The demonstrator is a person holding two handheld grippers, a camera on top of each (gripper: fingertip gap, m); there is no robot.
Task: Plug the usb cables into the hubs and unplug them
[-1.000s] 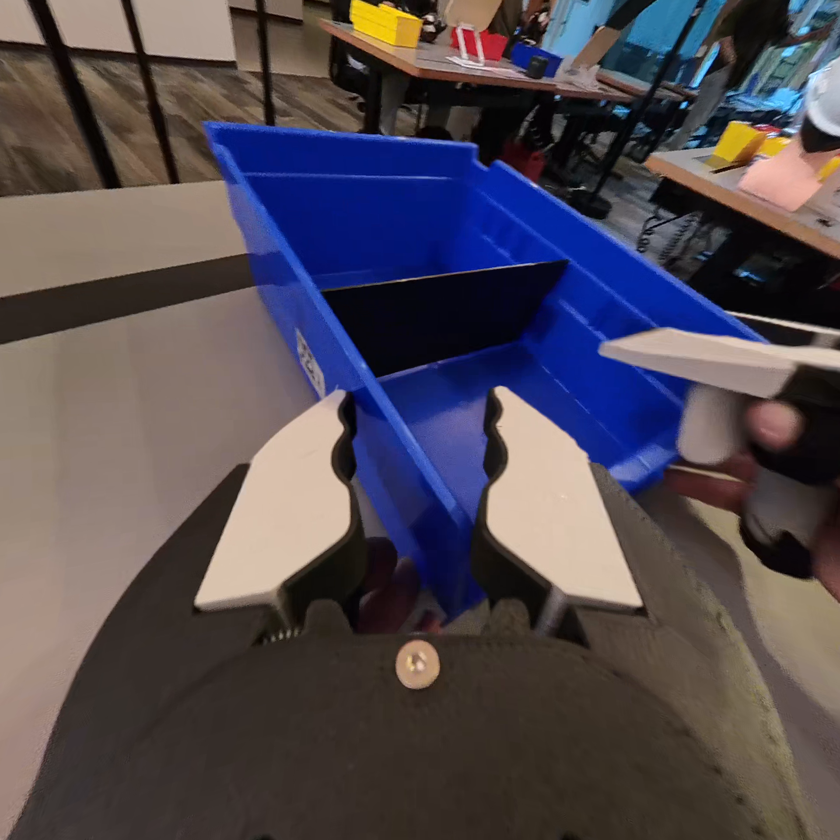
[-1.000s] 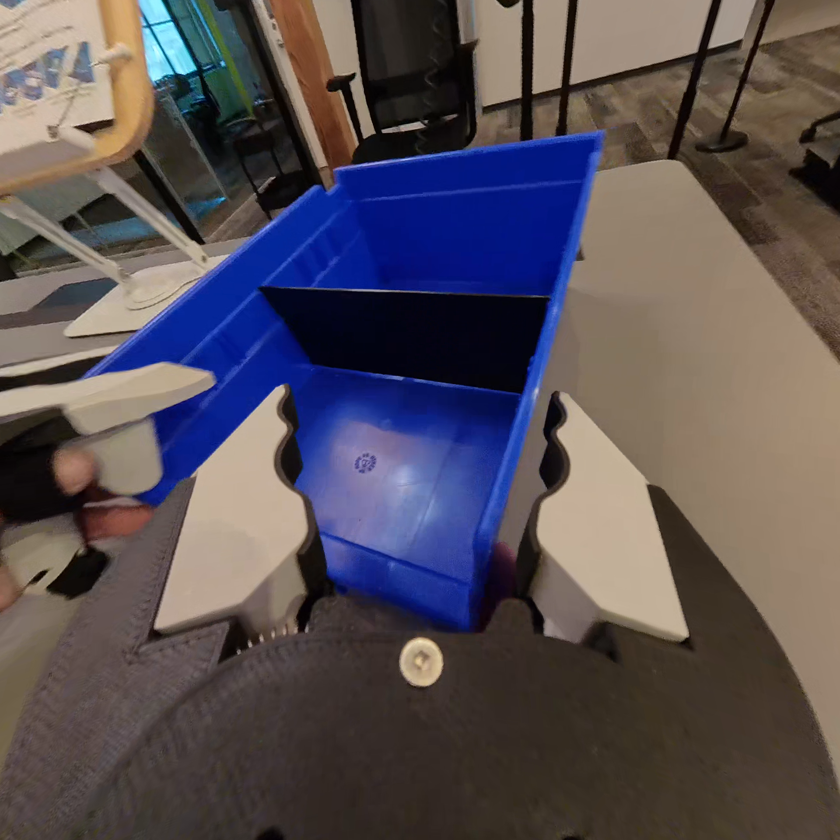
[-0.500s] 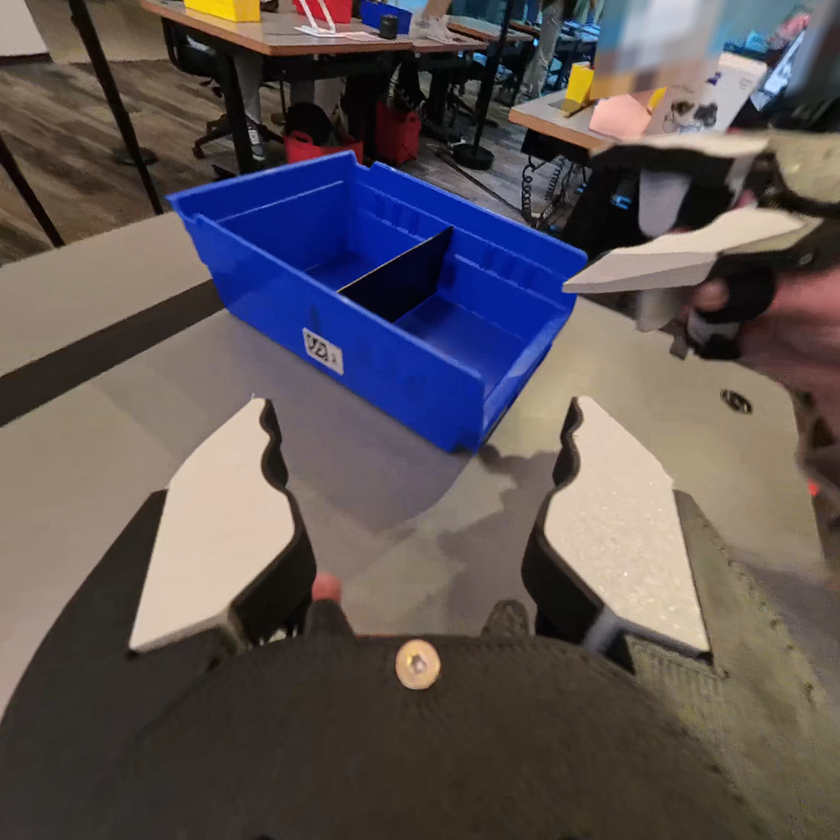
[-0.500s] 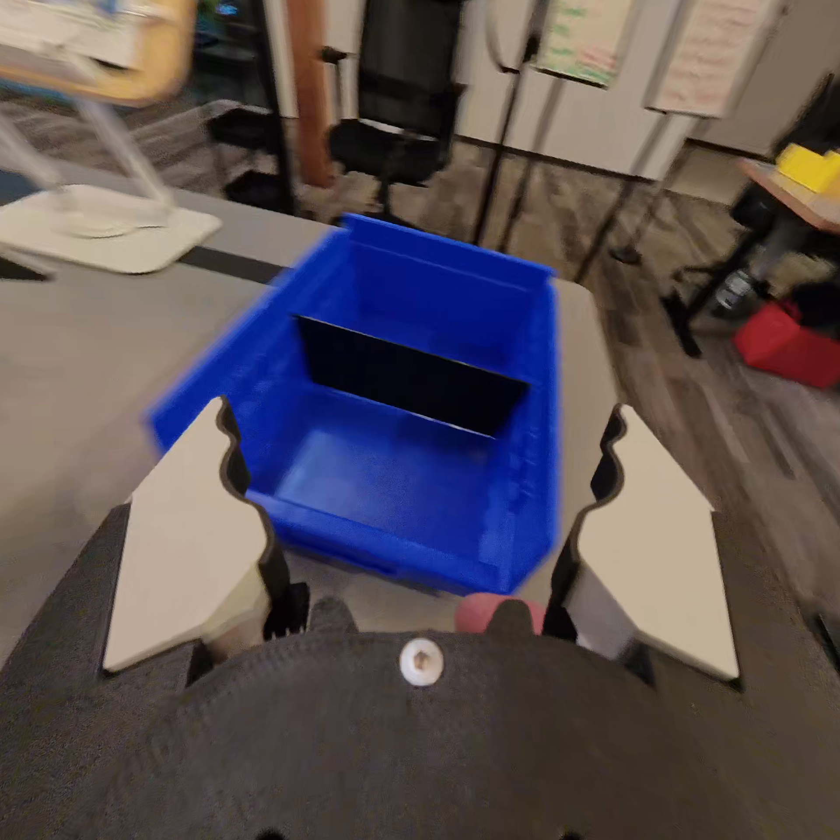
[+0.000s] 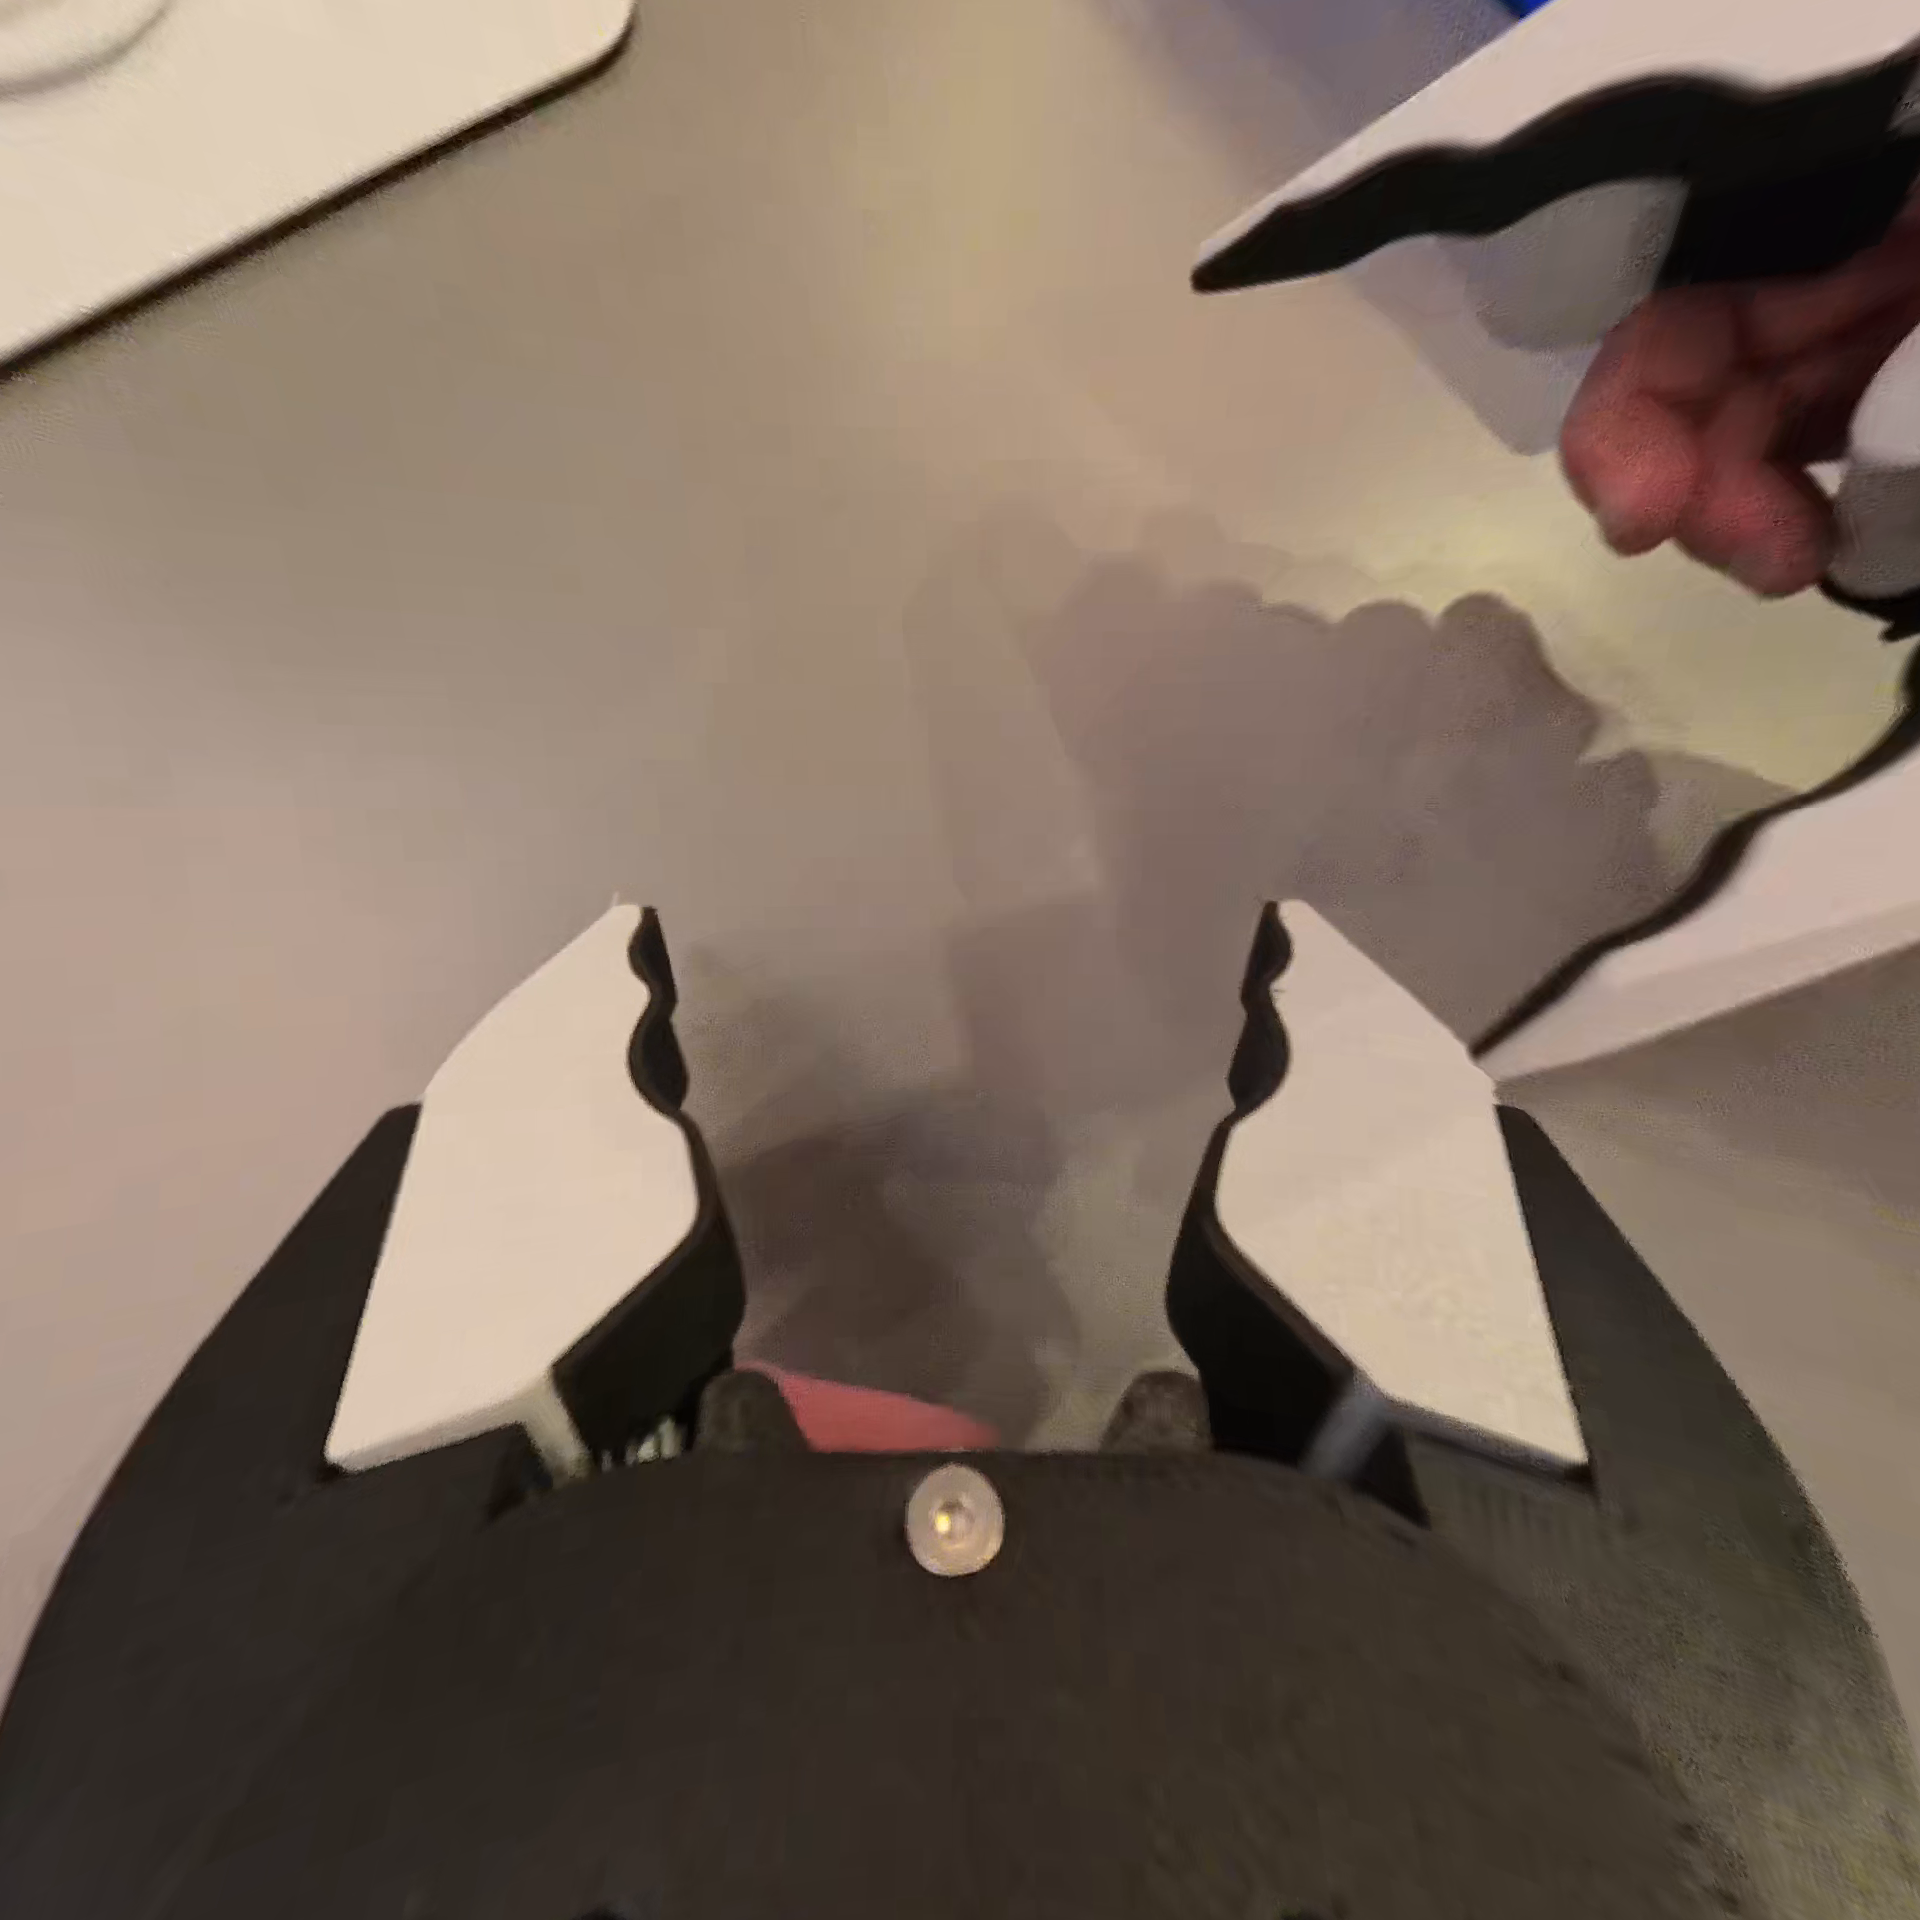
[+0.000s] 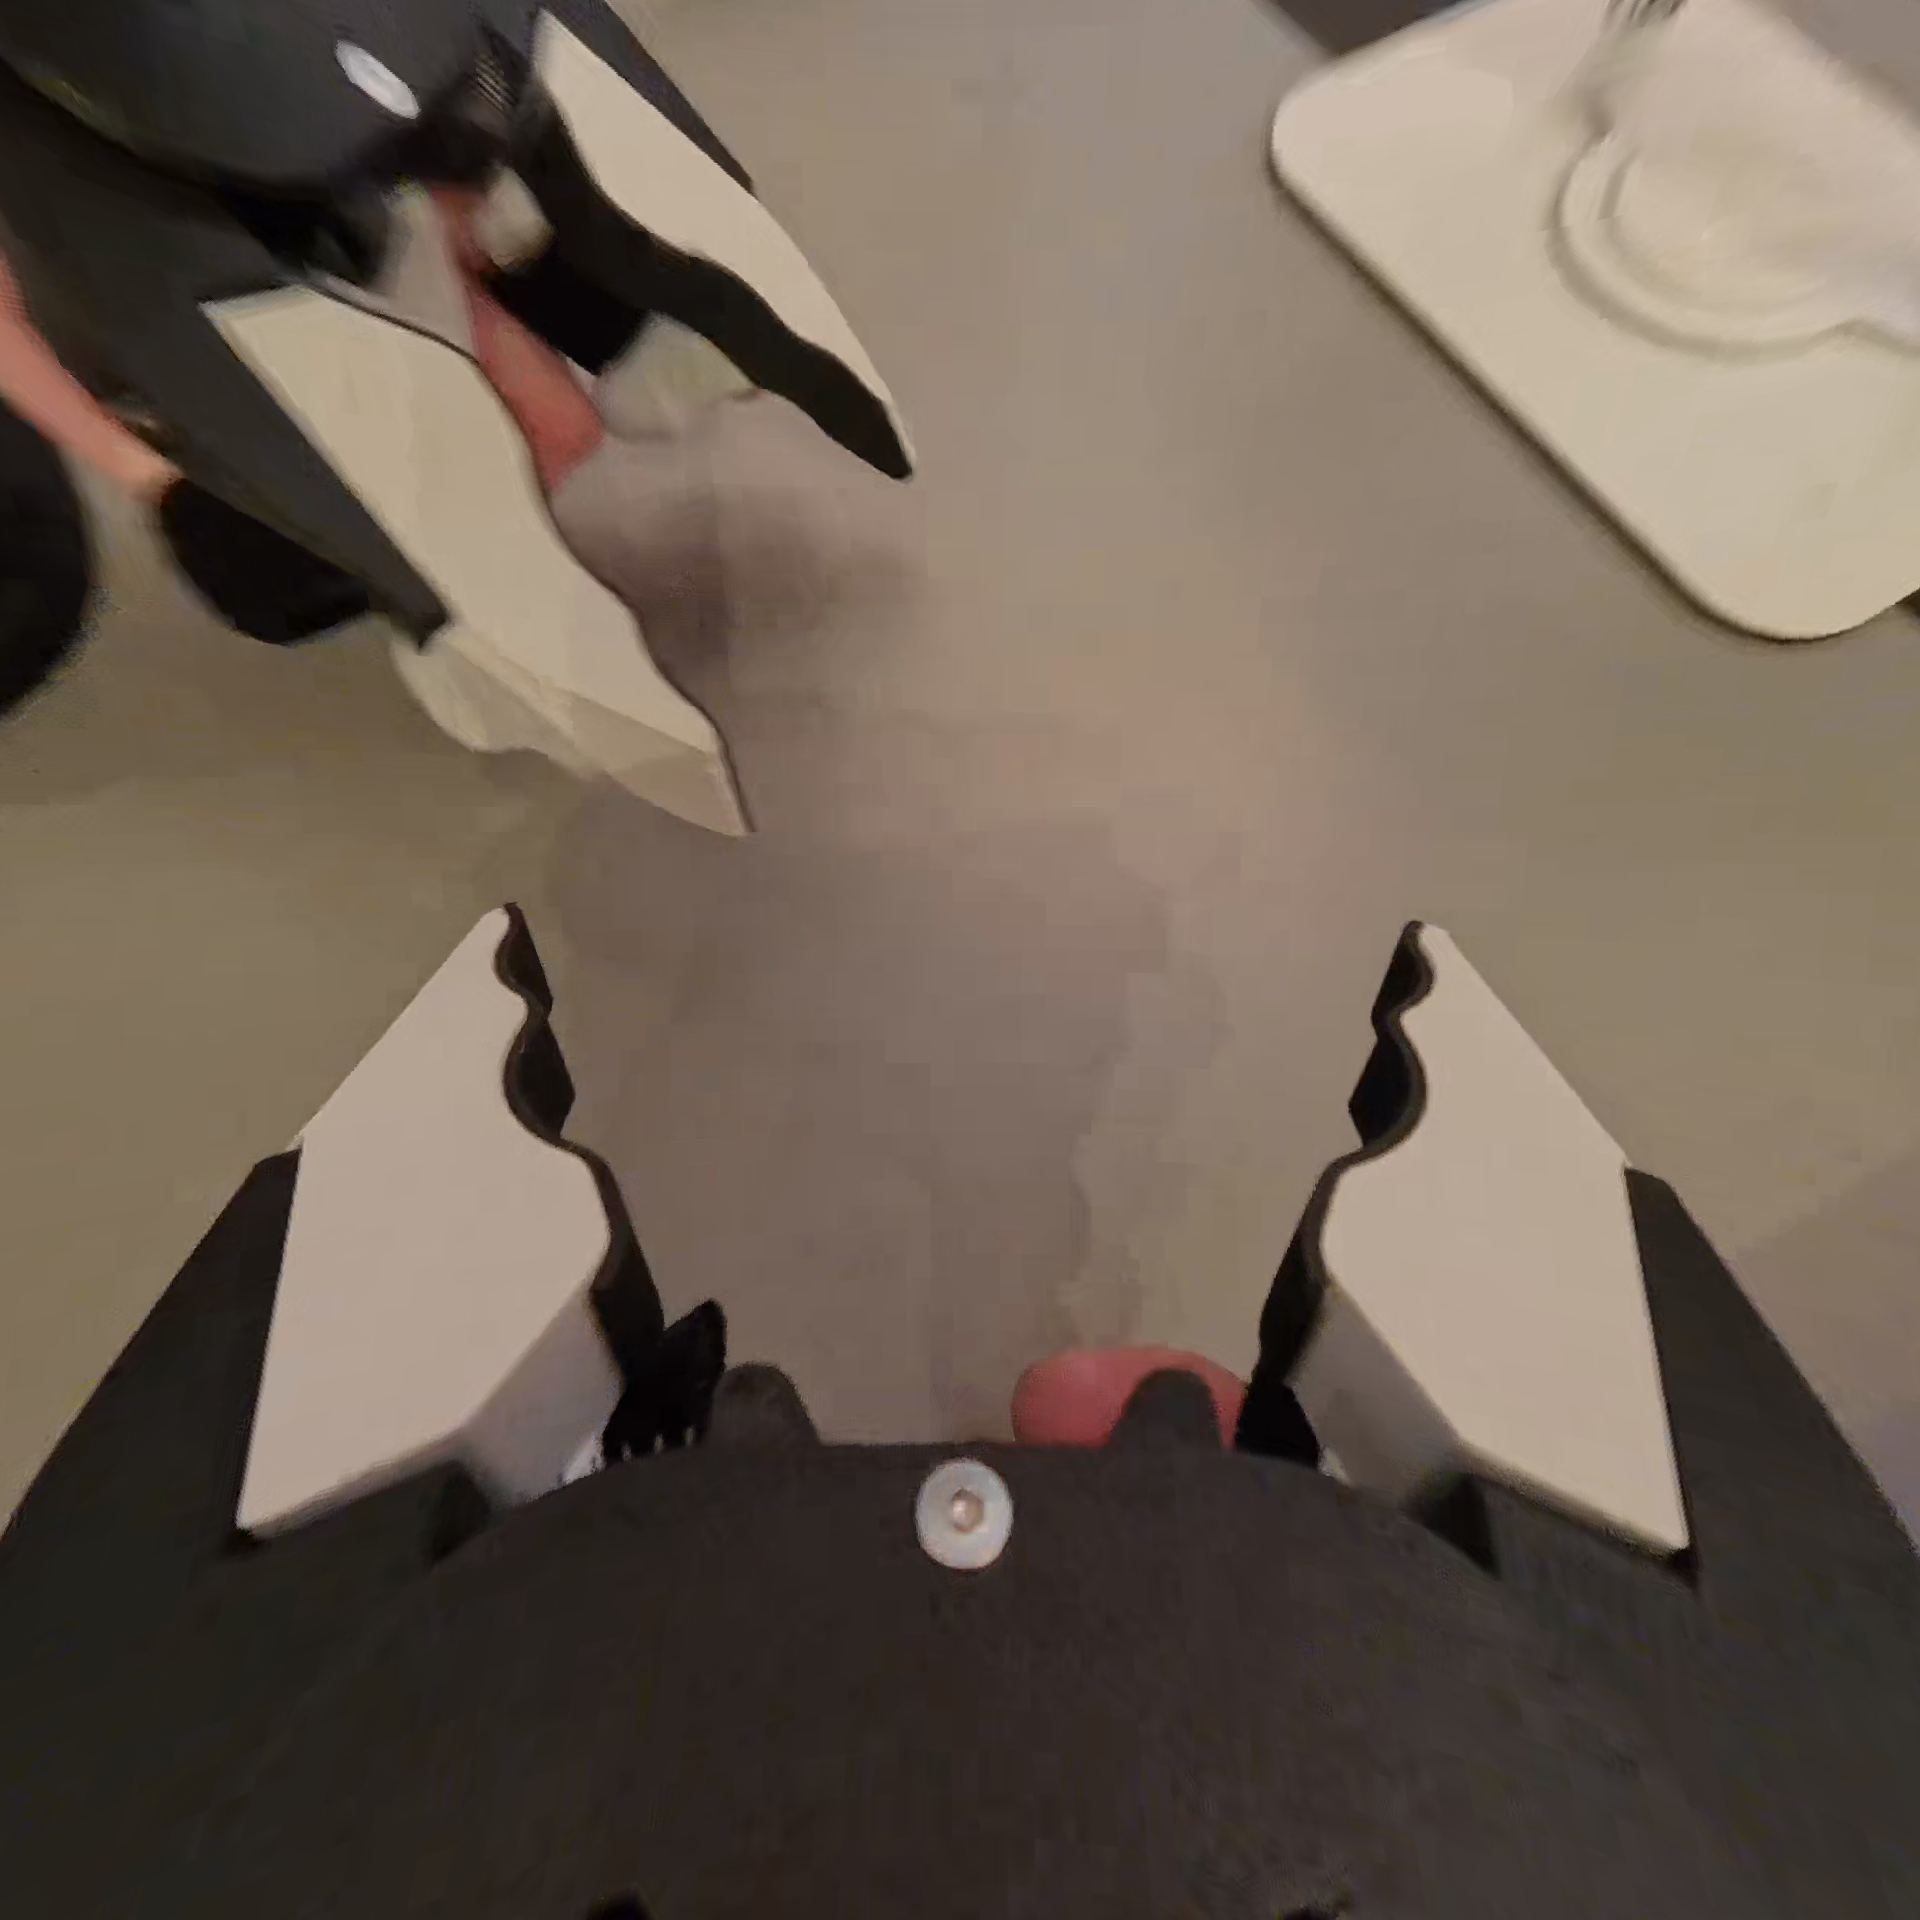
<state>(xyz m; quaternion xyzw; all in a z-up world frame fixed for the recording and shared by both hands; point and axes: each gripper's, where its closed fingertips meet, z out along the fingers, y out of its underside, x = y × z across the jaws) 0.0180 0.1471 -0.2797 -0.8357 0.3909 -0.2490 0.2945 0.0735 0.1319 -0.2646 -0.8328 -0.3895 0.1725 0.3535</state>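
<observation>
Though blurred, both tools gape, table (image 5: 520, 623) bare.

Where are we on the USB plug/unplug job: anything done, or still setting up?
Done: nothing these frames can confirm; no cables or hubs are in view. In hand: nothing; the left gripper and right gripper are both open and empty, pointed down at the bare grey table, with a white stand base nearby. Left: as far as visible, every plug-in and unplug.
</observation>
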